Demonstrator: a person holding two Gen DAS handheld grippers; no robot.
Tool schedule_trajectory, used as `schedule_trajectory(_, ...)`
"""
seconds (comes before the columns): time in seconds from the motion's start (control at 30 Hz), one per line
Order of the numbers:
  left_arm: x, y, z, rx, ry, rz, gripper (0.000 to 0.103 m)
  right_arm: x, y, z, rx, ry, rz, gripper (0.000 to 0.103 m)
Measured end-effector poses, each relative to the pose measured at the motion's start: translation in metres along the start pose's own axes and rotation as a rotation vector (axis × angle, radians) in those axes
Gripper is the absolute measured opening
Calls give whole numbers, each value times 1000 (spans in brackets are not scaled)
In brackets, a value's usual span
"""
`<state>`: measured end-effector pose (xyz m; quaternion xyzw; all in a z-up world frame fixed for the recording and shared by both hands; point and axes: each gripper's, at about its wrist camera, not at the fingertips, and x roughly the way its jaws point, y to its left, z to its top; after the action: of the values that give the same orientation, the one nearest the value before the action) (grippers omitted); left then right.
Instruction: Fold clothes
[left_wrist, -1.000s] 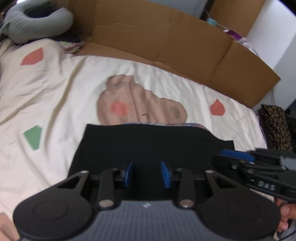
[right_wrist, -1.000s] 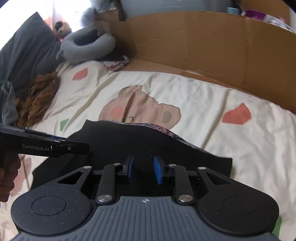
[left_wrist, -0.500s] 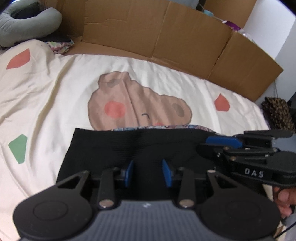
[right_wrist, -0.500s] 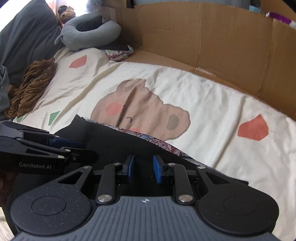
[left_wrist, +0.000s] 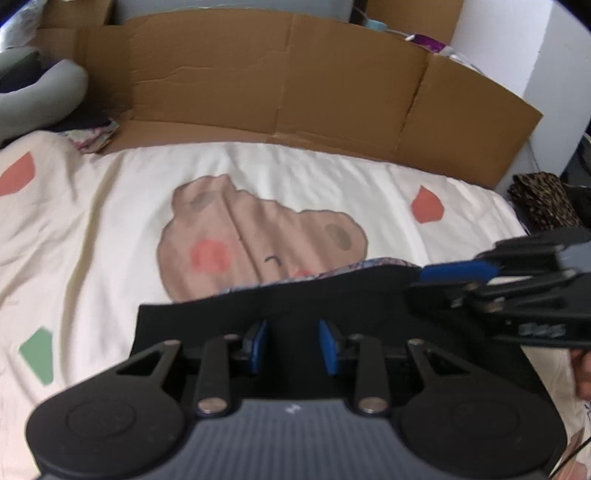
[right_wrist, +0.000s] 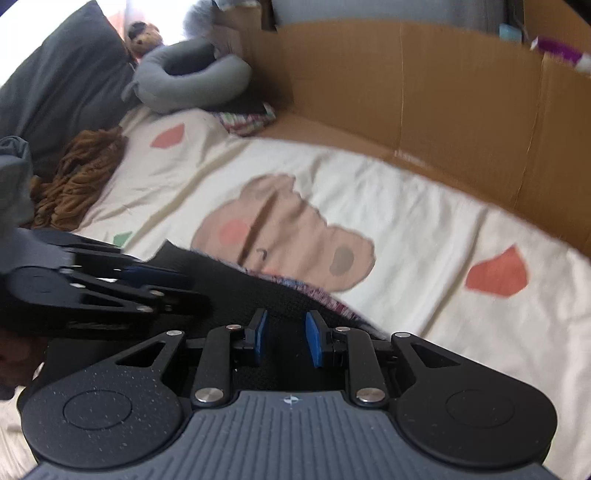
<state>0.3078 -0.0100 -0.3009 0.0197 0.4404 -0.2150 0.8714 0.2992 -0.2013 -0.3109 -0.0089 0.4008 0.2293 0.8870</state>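
A black garment (left_wrist: 369, 295) with a patterned lining at its far edge lies on the cream bedsheet (left_wrist: 110, 221). My left gripper (left_wrist: 291, 343) points down at the garment's near part. A hump of black cloth stands between its blue pads (left_wrist: 258, 343), and the jaws are closing on it. The right wrist view has my right gripper (right_wrist: 287, 338) with black cloth between its narrow-set pads (right_wrist: 314, 339). Each gripper also shows from the side in the other's view, the right gripper (left_wrist: 436, 280) at the garment's far right edge and the left gripper (right_wrist: 184, 284) over its left part.
A cardboard wall (left_wrist: 280, 85) runs along the bed's far side. At the head end are a grey curved pillow (right_wrist: 192, 81), a dark pillow (right_wrist: 62, 81) and a brown knit (right_wrist: 77, 173). A leopard-print cloth (left_wrist: 543, 199) lies off the right edge.
The garment's far edge has drawn nearer to both grippers and now humps up between the left pads. The right gripper sits higher and further right in the left wrist view.
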Motion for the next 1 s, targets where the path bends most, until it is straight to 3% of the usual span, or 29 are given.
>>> schedule_trajectory(0.17, -6, 1, 4, -21, -17, -3, 30, -19, 3, -7, -11, -13, 29, 28)
schedule_trajectory(0.3, -25, -15, 0, 38, -58, -29, 29, -24, 12, -19, -40, -1, 42, 28)
schedule_trajectory(0.53, -28, -39, -17, 61, -16, -91, 24, -16, 14, -37, -48, 38, 28, 22)
schedule_trajectory(0.77, -6, -48, -31, 139, 32, -2, 18, 7, 16, -48, -93, 90, 3, 20)
schedule_trajectory(1.0, -21, -45, -29, 105, 21, -11, 16, -2, 20, -45, -111, 93, -24, 21)
